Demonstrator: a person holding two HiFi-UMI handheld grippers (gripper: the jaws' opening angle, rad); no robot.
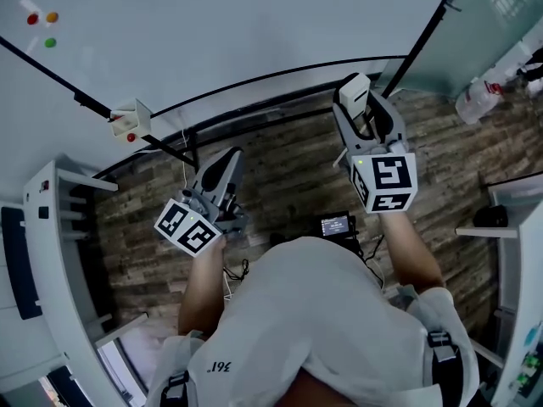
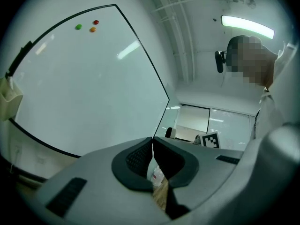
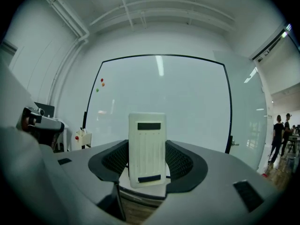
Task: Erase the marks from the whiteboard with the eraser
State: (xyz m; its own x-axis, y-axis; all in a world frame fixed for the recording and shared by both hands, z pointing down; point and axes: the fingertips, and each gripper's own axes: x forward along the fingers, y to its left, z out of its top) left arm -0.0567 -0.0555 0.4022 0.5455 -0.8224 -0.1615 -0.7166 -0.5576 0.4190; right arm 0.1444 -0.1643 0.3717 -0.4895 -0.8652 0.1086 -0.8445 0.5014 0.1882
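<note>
Clamping the eraser (image 3: 147, 146) upright in the right hand-held gripper (image 1: 361, 100), facing the whiteboard (image 3: 183, 102) but apart from it. Holding the left hand-held gripper (image 2: 152, 148) pressed together, empty. Finding no marks there, only 3 magnets (image 3: 101, 84); wiping apparently either finished or not begun.

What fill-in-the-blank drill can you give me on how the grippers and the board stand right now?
1. The right gripper is shut on the white ____.
2. The left gripper holds nothing, and its fingers are ____.
3. The number of coloured magnets near the top corner of the whiteboard is ____.

Missing words: eraser; shut; three.
</note>
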